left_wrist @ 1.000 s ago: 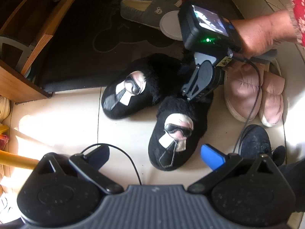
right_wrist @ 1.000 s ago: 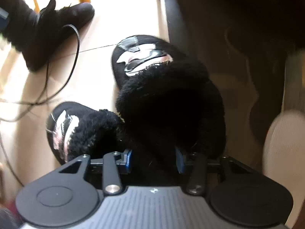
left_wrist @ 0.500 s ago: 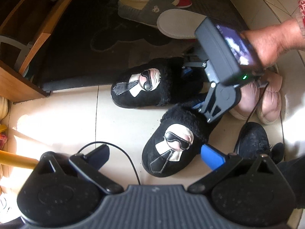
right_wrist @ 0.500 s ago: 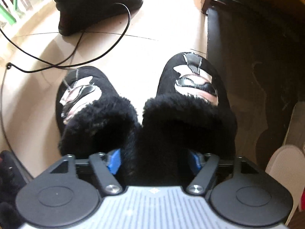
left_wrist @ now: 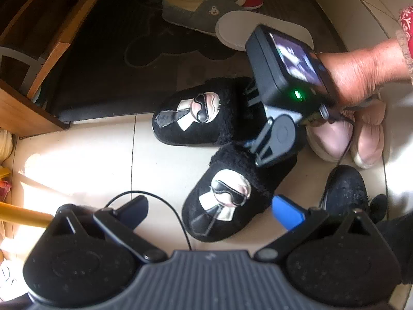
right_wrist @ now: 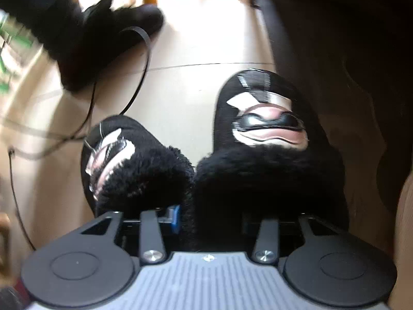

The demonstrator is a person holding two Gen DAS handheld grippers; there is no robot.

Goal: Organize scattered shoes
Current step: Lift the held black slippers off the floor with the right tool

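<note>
Swung round since before, both black furry face-patch slippers point left; right gripper closing on their heels; left gripper gapes wide, empty.

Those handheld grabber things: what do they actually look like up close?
Each is black plastic with a ribbed grey body, round discs and blue finger pads. The left gripper trails a thin black cable. The right gripper carries a boxy camera with a small screen and green light. The person's sleeve is red-patterned.

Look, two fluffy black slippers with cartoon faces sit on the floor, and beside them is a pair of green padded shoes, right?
Nearly. The two fluffy black slippers with cartoon faces do sit on the floor, but the pair of padded shoes beside them is pink, not green. The left wrist view shows this.
</note>
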